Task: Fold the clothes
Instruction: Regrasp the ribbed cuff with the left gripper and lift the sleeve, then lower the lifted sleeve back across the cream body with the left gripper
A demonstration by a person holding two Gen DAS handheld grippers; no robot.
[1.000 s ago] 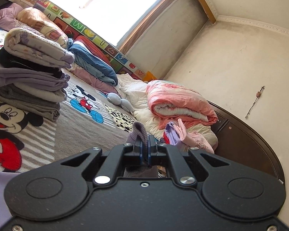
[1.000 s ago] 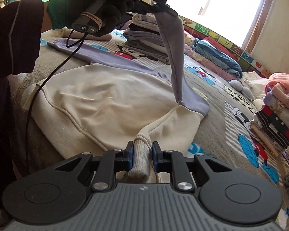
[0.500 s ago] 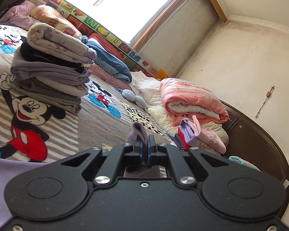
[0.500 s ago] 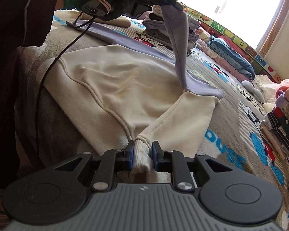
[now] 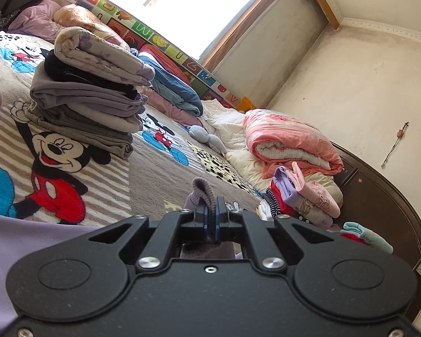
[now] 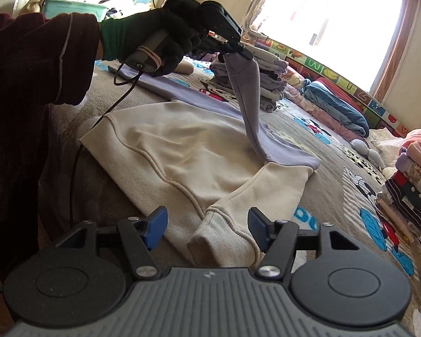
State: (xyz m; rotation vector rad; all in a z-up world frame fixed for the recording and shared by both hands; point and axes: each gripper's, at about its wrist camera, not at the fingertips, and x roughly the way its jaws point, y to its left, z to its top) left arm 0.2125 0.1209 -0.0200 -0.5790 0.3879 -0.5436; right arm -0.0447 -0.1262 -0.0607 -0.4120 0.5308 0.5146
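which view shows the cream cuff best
The right wrist view: the cream cuff lies free between the open right tool. The left wrist view shows none of it, only the left tool shut on the lilac cuff.

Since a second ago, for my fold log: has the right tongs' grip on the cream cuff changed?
Yes. The right tongs opened; the cream cuff lies free between them.

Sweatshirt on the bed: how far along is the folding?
Done: cream sleeve lies folded across the sweatshirt body, right claw open around its cuff. In hand: left claw holds the lavender sleeve raised. Left: lay it down, fold the body, add to the stack.
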